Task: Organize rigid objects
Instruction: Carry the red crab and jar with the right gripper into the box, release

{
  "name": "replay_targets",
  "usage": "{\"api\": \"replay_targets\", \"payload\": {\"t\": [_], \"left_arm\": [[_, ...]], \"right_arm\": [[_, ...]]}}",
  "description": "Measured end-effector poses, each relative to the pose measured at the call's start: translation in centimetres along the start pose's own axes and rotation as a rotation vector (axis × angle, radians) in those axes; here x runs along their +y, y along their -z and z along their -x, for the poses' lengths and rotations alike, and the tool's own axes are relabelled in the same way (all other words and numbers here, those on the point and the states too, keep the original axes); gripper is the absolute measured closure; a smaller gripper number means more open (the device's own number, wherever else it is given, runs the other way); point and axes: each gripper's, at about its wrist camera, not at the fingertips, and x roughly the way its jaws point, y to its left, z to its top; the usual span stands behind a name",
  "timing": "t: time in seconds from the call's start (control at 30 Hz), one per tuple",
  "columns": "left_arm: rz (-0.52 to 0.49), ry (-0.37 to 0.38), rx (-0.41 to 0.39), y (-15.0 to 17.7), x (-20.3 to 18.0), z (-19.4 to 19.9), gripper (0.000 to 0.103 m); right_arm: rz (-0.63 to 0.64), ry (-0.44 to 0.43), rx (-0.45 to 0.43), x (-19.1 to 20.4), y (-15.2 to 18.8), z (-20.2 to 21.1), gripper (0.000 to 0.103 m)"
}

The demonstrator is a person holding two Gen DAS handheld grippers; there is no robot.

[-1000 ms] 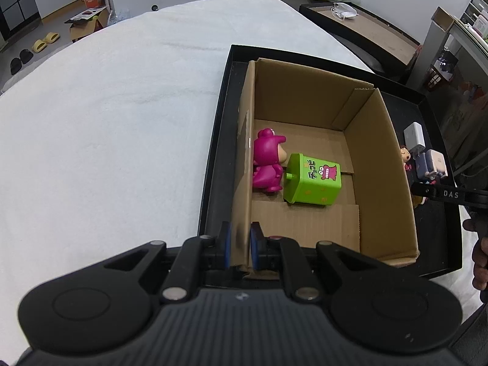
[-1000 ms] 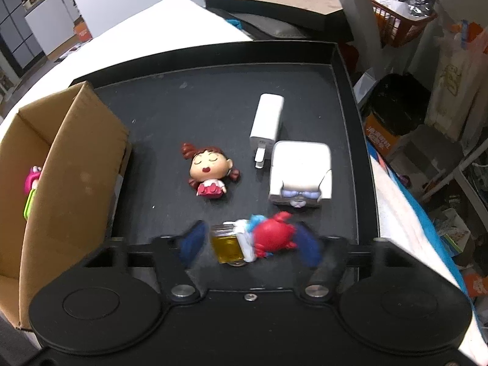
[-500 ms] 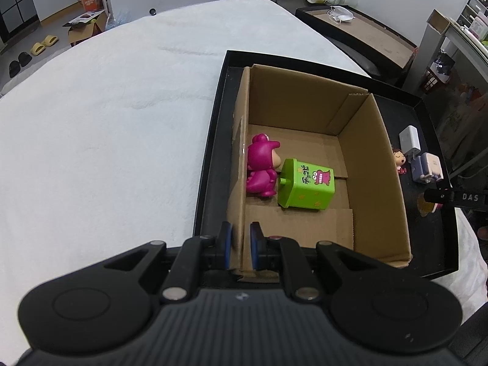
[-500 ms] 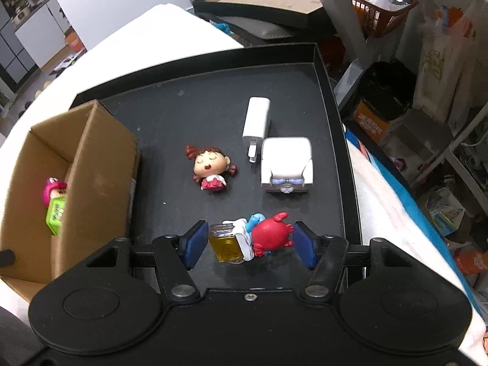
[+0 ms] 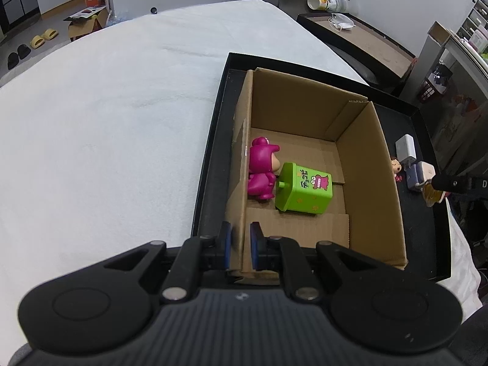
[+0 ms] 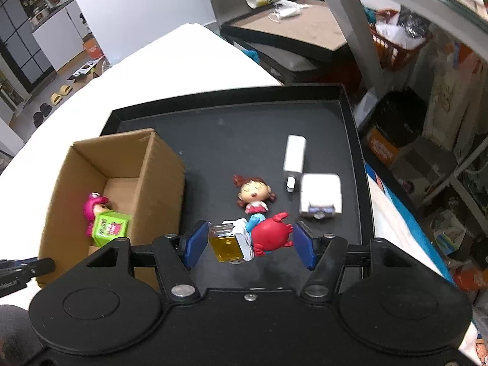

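My left gripper (image 5: 240, 248) is shut on the near left wall of the open cardboard box (image 5: 366, 164), which stands in the black tray (image 5: 213, 140). Inside the box lie a pink figure (image 5: 260, 170) and a green toy box (image 5: 305, 189). My right gripper (image 6: 248, 242) is shut on a crab toy (image 6: 270, 236) with a yellow jar (image 6: 225, 242) and holds it above the tray (image 6: 231, 128), right of the box (image 6: 158, 164). The pink figure (image 6: 93, 207) and green box (image 6: 109, 227) also show in the right wrist view.
On the tray lie a red-haired doll (image 6: 254, 193), a white charger (image 6: 294, 158) and a white cube adapter (image 6: 320, 196). White cloth (image 5: 106, 122) covers the table left of the tray. Shelves and clutter (image 6: 427, 122) stand to the right.
My right gripper has closed on the crab toy and lifted it, rising and shifting toward the box. The left gripper keeps its hold on the box wall.
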Motion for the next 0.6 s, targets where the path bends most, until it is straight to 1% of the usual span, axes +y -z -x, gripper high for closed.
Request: {"api": "replay_targets", "payload": {"t": [0.2, 0.6], "left_arm": [[0.006, 0.021, -0.006, -0.1, 0.3, 0.1, 0.091], [0.032, 0.053, -0.007, 0.0, 1.1, -0.2, 0.091]], "right_arm": [[0.016, -0.011, -0.043, 2.1, -1.1, 1.2, 0.043], [0.067, -0.039, -0.094, 6.7, -2.9, 2.2, 0.043]]}}
